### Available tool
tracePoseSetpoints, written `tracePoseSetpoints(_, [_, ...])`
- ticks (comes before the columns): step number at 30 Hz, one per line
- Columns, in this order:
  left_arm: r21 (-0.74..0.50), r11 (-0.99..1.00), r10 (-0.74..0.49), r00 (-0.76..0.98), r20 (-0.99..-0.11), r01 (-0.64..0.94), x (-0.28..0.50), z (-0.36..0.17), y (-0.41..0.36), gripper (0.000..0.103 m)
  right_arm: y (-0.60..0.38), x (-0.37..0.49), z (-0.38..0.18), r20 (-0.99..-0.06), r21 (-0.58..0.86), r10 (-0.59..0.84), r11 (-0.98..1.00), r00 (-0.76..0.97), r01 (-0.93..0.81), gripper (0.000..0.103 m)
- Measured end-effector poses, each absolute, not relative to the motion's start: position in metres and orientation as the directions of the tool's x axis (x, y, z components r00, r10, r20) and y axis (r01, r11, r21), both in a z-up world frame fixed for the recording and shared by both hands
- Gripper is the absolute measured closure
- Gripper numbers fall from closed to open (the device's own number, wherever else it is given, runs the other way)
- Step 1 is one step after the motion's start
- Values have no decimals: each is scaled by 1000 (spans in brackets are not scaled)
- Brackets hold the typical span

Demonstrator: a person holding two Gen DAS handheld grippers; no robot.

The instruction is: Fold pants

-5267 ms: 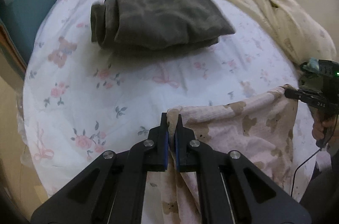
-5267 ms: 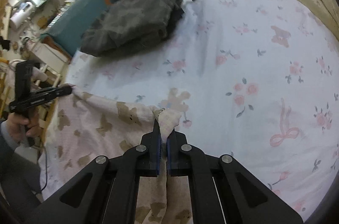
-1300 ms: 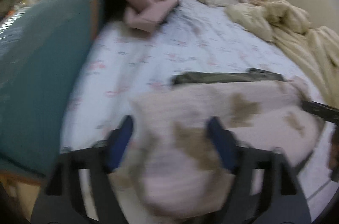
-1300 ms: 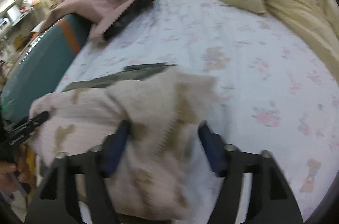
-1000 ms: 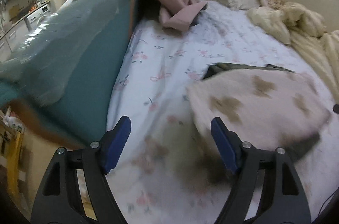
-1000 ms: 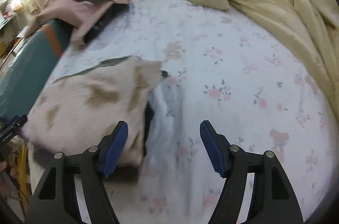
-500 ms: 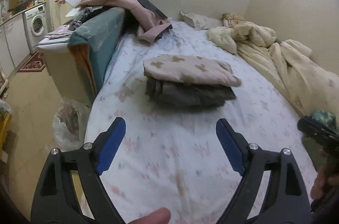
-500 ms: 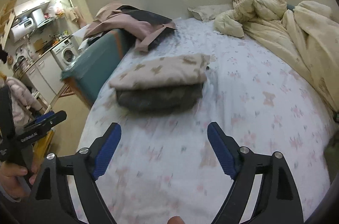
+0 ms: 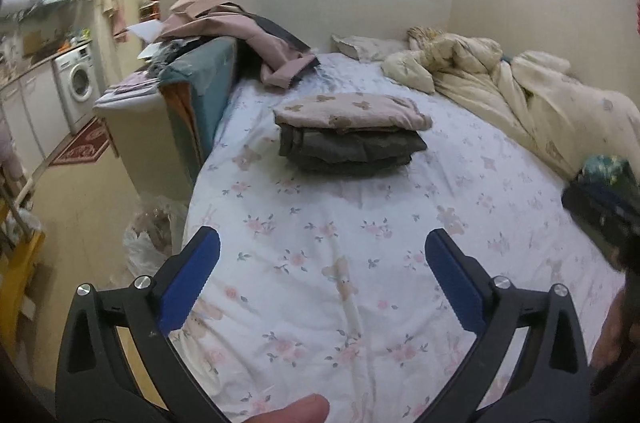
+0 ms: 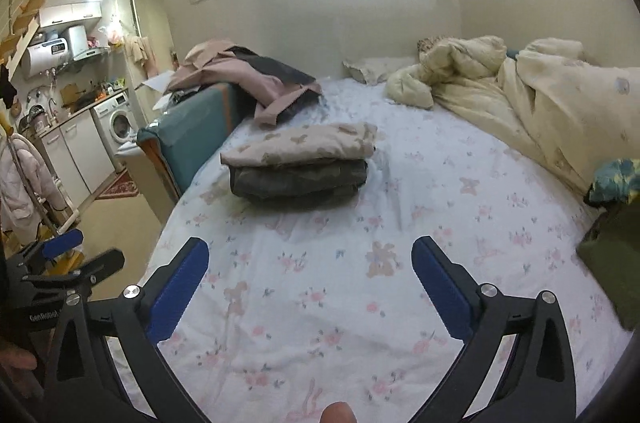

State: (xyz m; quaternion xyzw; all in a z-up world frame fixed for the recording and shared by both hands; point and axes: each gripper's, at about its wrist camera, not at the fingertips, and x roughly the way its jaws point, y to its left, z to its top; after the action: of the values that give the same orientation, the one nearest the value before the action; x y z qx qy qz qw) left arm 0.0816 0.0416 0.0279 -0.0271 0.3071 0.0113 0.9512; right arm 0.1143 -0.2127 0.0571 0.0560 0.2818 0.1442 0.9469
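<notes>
left gripper (image 9: 322, 265) jaws wide apart, empty | right gripper (image 10: 310, 273) likewise | bear-print pants (image 9: 352, 113) folded atop grey pants (image 9: 348, 149) on bed (image 9: 360, 283) (near its edge) | risk: a nudge slides the stack floorward

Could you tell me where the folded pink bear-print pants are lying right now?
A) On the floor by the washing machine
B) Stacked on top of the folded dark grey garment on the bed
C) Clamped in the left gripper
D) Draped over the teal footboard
B: the pink bear-print pants lie folded on top of the dark grey garment on the bed, and both the left gripper and the right gripper are open and empty, well short of the stack.
</notes>
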Motion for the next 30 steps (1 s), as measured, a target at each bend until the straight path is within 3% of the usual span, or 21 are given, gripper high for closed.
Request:
tracePoseSetpoints(6, [21,998,59,854,-516,-57,83,34,34,2,-192,113,46,-515,95,242,970,822,-225,0])
tracePoseSetpoints(30, [-16,998,34,818,-574,-53,86,22,36,2,-181,116,33,-552,106,235,971,800,-212,0])
